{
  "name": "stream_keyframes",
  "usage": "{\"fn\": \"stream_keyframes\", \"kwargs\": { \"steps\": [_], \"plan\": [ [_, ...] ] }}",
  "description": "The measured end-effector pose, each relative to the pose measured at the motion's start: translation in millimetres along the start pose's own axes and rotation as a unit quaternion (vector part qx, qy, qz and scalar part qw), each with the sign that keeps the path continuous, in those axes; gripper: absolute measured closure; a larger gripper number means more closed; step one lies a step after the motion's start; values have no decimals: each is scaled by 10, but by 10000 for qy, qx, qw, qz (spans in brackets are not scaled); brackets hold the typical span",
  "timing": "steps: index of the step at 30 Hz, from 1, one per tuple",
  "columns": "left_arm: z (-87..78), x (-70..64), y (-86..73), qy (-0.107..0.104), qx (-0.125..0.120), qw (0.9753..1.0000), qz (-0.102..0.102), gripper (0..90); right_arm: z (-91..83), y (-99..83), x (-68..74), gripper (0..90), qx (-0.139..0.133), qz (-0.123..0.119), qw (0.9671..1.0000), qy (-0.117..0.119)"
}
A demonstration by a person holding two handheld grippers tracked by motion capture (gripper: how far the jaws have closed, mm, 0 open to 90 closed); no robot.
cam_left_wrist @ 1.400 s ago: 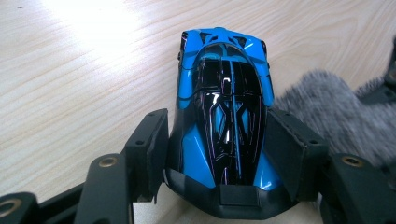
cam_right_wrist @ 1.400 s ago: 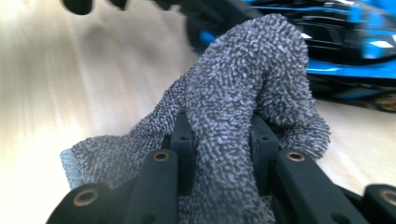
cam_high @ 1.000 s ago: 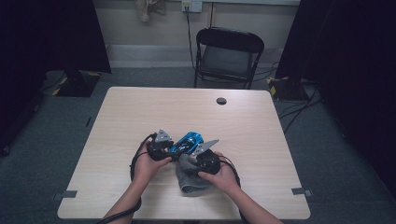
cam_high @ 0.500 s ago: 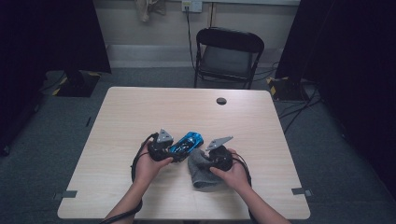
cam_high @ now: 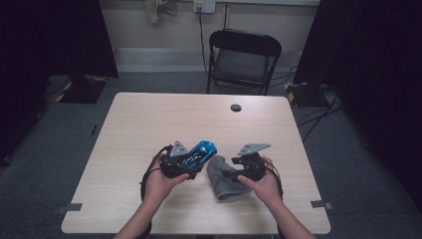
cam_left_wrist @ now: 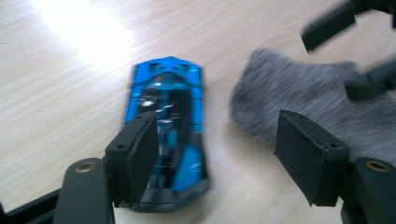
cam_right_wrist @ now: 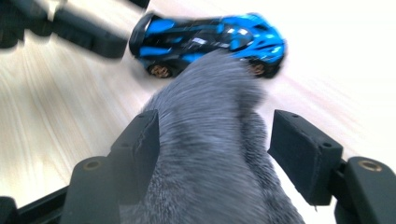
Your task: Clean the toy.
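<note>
A glossy blue toy car (cam_high: 201,151) sits on the wooden table (cam_high: 149,119) just right of my left gripper (cam_high: 192,166). In the left gripper view the car (cam_left_wrist: 167,112) lies under the left jaw, and my left gripper (cam_left_wrist: 219,156) is open and not clamped on it. A grey fuzzy cloth (cam_high: 222,178) lies to the car's right. My right gripper (cam_high: 232,174) points at it from the right. In the right gripper view the cloth (cam_right_wrist: 210,158) runs between the wide jaws of my right gripper (cam_right_wrist: 212,135), which is open, and the car (cam_right_wrist: 210,39) is beyond.
A small black round disc (cam_high: 236,107) lies at the far middle of the table. A black folding chair (cam_high: 244,55) stands behind the far edge. Bare tabletop stretches to the left, right and far side of the hands.
My right gripper and the grey cloth have moved right, away from the blue car, leaving a gap. The left gripper stays beside the car.
</note>
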State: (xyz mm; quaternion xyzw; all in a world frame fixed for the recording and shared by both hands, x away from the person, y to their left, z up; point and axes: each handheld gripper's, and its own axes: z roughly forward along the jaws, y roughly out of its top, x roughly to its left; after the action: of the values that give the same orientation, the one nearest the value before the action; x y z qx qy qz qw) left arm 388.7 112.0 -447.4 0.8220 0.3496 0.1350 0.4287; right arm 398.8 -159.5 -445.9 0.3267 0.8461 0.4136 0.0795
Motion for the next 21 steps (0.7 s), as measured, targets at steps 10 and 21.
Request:
{"fn": "stream_keyframes", "kwargs": {
  "steps": [10, 21],
  "plan": [
    [176, -307, 13, -508, 61, 9987, -32, 315, -183, -96, -252, 387, 83, 179, 9986, -499],
    [375, -426, -55, -694, 219, 9973, -102, 288, -60, -368, -303, 387, 318, 201, 9979, -535]
  ]
}}
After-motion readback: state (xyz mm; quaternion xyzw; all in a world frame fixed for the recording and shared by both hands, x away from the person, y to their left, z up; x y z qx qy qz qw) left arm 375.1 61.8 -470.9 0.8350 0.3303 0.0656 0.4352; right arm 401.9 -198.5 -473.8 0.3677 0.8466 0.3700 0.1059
